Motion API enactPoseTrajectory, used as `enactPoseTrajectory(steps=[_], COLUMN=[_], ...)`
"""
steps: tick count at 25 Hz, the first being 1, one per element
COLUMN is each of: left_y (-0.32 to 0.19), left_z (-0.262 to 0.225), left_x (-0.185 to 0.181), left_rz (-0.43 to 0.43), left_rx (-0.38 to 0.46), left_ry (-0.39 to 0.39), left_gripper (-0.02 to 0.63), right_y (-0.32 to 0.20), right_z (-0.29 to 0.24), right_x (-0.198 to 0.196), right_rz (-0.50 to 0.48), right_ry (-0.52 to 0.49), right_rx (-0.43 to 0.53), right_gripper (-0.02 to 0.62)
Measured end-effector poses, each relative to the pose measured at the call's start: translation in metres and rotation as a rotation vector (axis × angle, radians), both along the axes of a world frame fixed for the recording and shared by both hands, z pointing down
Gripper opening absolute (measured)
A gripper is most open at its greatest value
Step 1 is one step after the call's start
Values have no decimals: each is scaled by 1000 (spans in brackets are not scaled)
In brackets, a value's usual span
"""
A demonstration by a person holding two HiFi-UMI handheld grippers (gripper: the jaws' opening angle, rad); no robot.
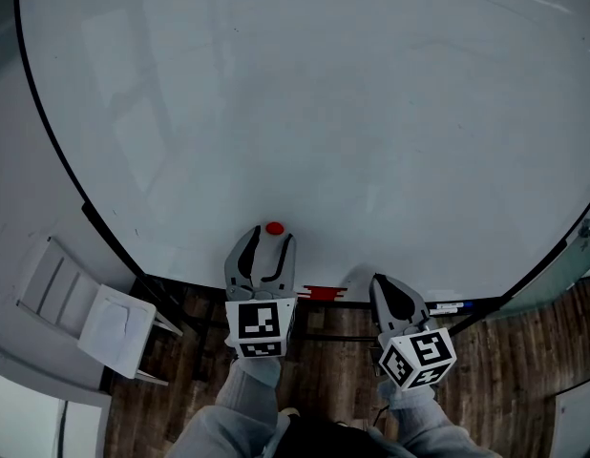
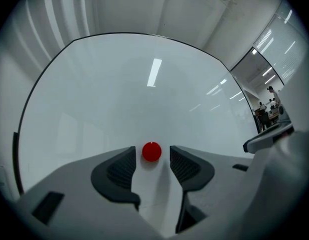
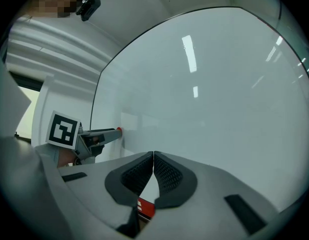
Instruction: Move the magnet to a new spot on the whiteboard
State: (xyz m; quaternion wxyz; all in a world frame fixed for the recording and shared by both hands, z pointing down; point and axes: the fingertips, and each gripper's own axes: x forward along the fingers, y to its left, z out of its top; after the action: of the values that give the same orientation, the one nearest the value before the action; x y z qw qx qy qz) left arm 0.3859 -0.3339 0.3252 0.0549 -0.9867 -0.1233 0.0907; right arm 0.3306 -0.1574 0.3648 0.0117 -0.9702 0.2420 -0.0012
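Right gripper view: magnet (image 3: 119,129) tiny, partly obsc.

place: office or meeting room | wall: large white glossy whiteboard (image 1: 324,113) in a thin black frame | floor: dark wood planks (image 1: 505,370) below its bottom edge | past its right edge: glass partition (image 2: 264,59), people at desks (image 2: 270,105) behind it

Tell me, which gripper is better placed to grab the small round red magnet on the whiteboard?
Left. The left gripper has open jaws framing the small round red magnet; the right gripper is shut, off to the side.
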Motion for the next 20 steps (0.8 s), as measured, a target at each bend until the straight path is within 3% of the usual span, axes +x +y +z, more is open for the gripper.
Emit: enactPoseTrajectory(steps=[8,13,20], left_y=[1,-1,-1], left_z=[-1,-1,-2], left_x=[4,8,9], left_rz=[-47,-97,-113], left_rx=[-21,-12,-9], left_ry=[18,13,16], left_gripper=[202,136,127], right_y=[8,13,19], right_z=[9,17,22], right_x=[-4,-6,-7], right_rz=[3,6,5], right_ry=[-26,-48,-60], right_rx=[-18,-23,-24], right_gripper=[28,28,28])
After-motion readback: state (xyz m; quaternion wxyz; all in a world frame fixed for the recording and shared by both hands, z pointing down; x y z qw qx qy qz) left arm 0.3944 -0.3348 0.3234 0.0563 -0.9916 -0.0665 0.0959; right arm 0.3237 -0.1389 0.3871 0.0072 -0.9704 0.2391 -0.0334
